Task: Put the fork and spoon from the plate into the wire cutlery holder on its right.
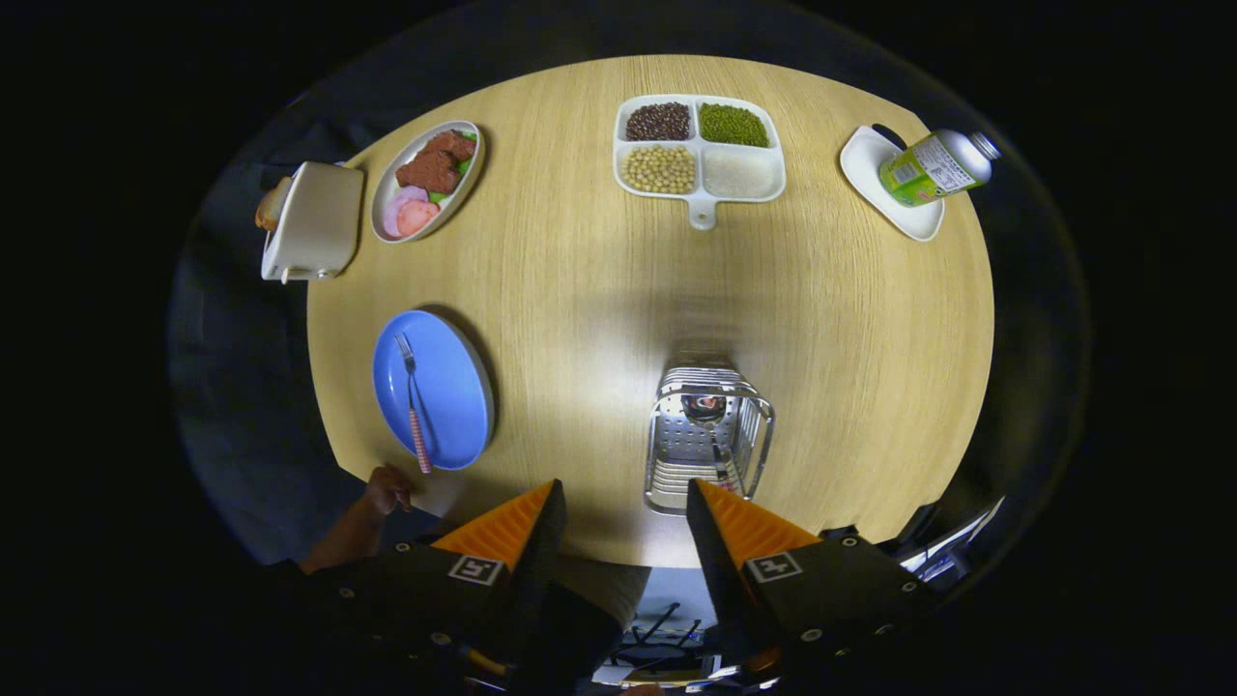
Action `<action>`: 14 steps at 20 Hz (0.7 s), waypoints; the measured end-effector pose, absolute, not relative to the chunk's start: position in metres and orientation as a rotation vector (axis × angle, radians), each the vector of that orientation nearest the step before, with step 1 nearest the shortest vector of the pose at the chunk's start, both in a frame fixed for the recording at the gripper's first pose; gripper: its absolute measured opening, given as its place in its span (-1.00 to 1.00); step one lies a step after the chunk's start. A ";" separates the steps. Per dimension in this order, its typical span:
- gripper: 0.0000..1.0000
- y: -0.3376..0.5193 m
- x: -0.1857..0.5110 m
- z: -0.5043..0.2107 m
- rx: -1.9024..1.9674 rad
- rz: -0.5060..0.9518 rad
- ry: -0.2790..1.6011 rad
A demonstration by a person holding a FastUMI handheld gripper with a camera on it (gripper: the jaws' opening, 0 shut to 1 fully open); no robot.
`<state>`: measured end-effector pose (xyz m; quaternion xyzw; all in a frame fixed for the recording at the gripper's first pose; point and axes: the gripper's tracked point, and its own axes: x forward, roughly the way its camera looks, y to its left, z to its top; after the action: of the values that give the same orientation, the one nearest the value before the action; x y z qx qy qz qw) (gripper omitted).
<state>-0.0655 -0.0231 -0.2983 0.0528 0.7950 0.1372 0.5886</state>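
Observation:
I look down on a round wooden table [599,319] from high above. A blue plate [446,382] lies left of the fingers, with a fork [413,401] on it whose handle is checked pink. The wire cutlery holder [708,435] stands to the plate's right, just ahead of my right finger. A spoon [708,416] lies inside it, bowl at the far end. My gripper [623,498] is open, well above the table, with nothing between its fingers.
A person's hand [385,490] rests at the table's near edge by the plate. Across the table are a divided tray of beans [698,147], an oval dish of food [427,179], a toaster [311,220] and a bottle [935,166] on a white dish [875,169].

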 end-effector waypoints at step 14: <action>0.96 0.137 -0.117 -0.297 0.149 0.482 1.811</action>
<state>-0.1167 0.1367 -0.2965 0.0642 0.7778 0.2071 0.5900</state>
